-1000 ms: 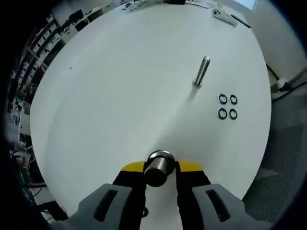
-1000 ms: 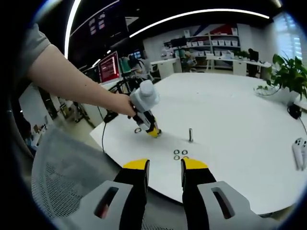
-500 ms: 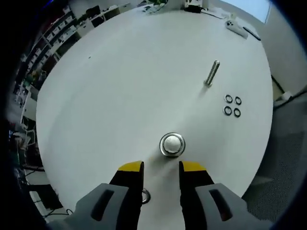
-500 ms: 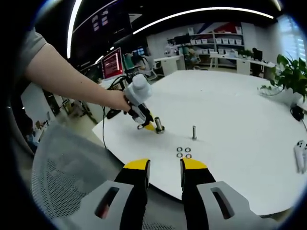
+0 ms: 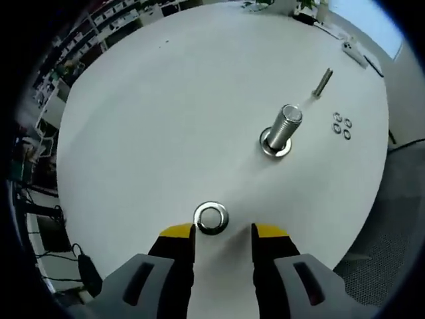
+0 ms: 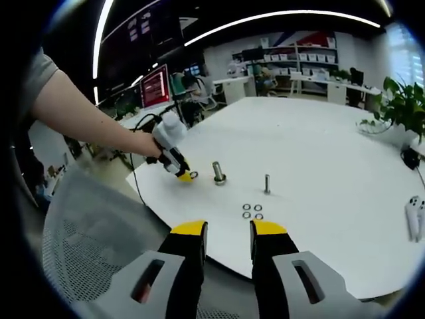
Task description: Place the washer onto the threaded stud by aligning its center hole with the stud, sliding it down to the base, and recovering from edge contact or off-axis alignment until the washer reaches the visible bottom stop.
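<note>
Your left arm reaches out over the near edge of the white table [image 6: 319,173], angled down, with the left gripper [image 5: 222,230] low over the washer [image 5: 211,217]. Its jaws stand apart, empty — the washer lies flat just ahead of the tips. The threaded stud [image 5: 284,126] stands upright farther on. Your right gripper [image 6: 228,229] hangs off the table's edge, jaws parted and empty — no writing is readable.

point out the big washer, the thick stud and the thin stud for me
big washer [image 5: 211,217], left gripper view, on its metal ring.
thick stud [image 5: 286,124], left gripper view, on its threaded shaft.
thin stud [image 5: 323,81], left gripper view, midway along its shaft.
</note>
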